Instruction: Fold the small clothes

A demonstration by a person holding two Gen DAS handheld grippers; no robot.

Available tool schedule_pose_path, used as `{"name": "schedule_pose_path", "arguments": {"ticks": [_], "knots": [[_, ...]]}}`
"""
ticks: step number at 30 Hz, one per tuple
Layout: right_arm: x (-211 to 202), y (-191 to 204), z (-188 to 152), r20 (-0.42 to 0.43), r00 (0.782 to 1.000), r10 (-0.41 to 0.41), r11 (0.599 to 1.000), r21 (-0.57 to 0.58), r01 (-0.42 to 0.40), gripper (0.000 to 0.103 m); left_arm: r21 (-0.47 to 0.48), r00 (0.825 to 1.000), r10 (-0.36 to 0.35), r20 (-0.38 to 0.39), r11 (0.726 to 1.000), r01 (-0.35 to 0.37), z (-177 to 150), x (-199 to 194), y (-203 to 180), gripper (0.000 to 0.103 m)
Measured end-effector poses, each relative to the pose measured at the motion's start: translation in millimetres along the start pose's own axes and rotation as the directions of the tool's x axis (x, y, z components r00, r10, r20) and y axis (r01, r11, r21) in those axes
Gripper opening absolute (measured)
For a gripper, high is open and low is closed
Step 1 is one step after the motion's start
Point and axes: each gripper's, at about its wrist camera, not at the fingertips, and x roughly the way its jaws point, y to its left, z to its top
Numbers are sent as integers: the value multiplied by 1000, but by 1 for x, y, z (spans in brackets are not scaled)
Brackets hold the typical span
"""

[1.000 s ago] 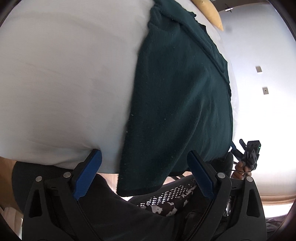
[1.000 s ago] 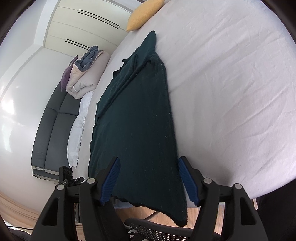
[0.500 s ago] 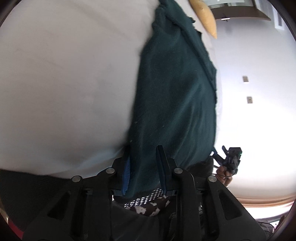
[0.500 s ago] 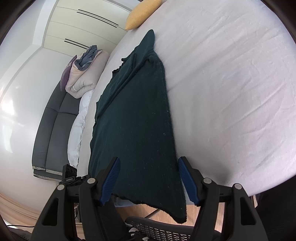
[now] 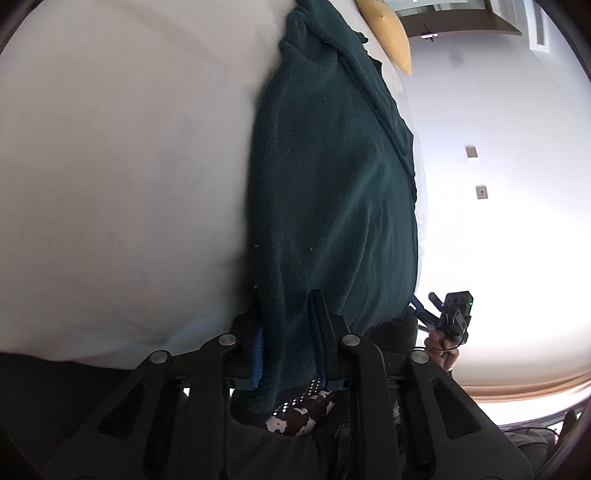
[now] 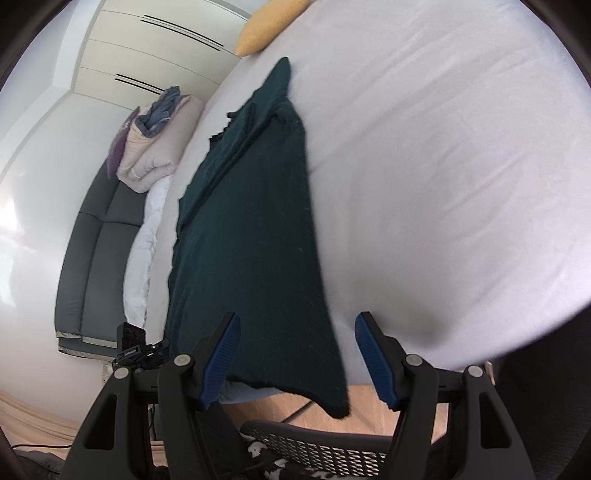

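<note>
The left gripper (image 5: 286, 332) is closing on the near edge of the dark green garment (image 5: 332, 206): its blue pads (image 5: 258, 350) sit on either side of a bunched fold of cloth at the hem and appear to press into it, though the fabric hides most of the contact. The right gripper (image 6: 297, 356) stands with its jaws spread wide, one blue pad on each side of the garment's other near corner (image 6: 325, 384), and neither pad touches the cloth.

The garment (image 6: 251, 236) lies lengthwise on the bed (image 6: 443, 166), stretched from the near edge toward the far end, along the bed's side rather than its middle. Its near hem hangs just over the edge of the mattress, with one corner drooping lowest. At the far end it narrows and is rumpled, with a raised seam or fold running along one side.

Beyond the garment's far tip a yellow pillow (image 6: 269, 26) rests on the white sheet. In the right wrist view, a grey sofa (image 6: 96, 236) stands beside the bed on the left, with a folded beige quilt (image 6: 162, 144) piled on its far end. Below the grippers the mesh back of a chair (image 6: 332, 443) shows. In the left wrist view the right gripper appears small at the right, held by a hand (image 5: 441, 349).
</note>
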Motion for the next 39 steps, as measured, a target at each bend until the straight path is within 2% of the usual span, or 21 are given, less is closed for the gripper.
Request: {"name": "schedule_pose_path", "arguments": {"ticks": [5,10,15,20,27,29,30,31,35,39], "knots": [[6,-6,-1,-54,998,-37,999,23,38,67,-2,1000,6,0,1000,-6,-2,4,0,14],[14,-6,-11,-121,992,-40,999,14,42,66,15,1000,21,-12,1000,-20,-6,7,-3,14],[25,-14,-17,-161,987,-29,998,53,38,64,27,999,31,-26,999,-31,-10,10,-6,14],[26,-16,-17,-147,989,-6,998,59,15,63,18,999,21,-26,1000,-20,-15,14,-4,13],[32,-20,-24,-178,984,10,998,57,1,39,24,999,37,-31,999,-36,-17,16,-7,8],[35,-19,-26,-188,982,9,999,52,1,26,31,999,44,-31,999,-43,-17,13,-6,5],[36,-17,-28,-194,981,8,999,42,1,16,38,998,51,-27,998,-50,-18,12,-7,5],[36,-15,-28,-194,981,7,999,35,-1,13,41,998,53,-23,998,-52,-19,10,-7,4],[29,-6,-27,-172,985,19,1000,0,-20,9,36,999,39,7,999,-40,-20,2,-7,4],[21,2,-21,-135,990,51,999,-8,-53,9,40,999,-12,48,999,10,-20,-10,-13,3]]}}
